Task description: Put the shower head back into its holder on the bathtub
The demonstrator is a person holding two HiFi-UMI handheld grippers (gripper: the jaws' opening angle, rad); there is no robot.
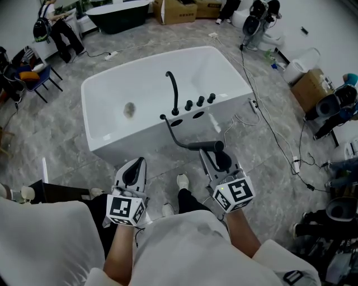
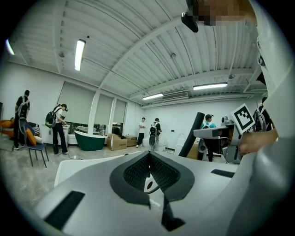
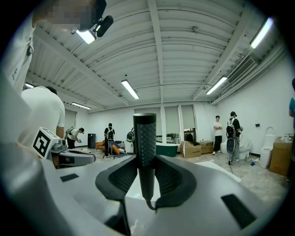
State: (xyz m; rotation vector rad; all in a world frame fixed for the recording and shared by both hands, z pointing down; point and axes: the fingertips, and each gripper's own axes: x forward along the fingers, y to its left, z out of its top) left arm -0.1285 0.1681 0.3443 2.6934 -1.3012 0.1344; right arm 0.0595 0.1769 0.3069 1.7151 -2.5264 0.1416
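Note:
A white bathtub (image 1: 98, 89) stands ahead of me, with a black spout (image 1: 172, 89), three black knobs (image 1: 200, 101) and two dark holes (image 1: 177, 122) on its near deck. My right gripper (image 1: 215, 152) is shut on the black shower head (image 1: 206, 146), just short of the tub's near wall. Its black hose (image 1: 172, 133) curves up to the deck. In the right gripper view the shower head (image 3: 144, 143) stands upright, clamped between the pads of my right gripper (image 3: 146, 177). My left gripper (image 1: 136, 167) hangs to the left, and my left gripper (image 2: 148, 159) is shut and holds nothing.
Cables (image 1: 268, 125) trail across the grey floor right of the tub. Cardboard boxes (image 1: 310, 89) and toilets (image 1: 263, 22) stand at the right and back. A dark tub (image 1: 117, 15) and a person (image 1: 56, 31) are at the far left, beside a chair (image 1: 33, 75).

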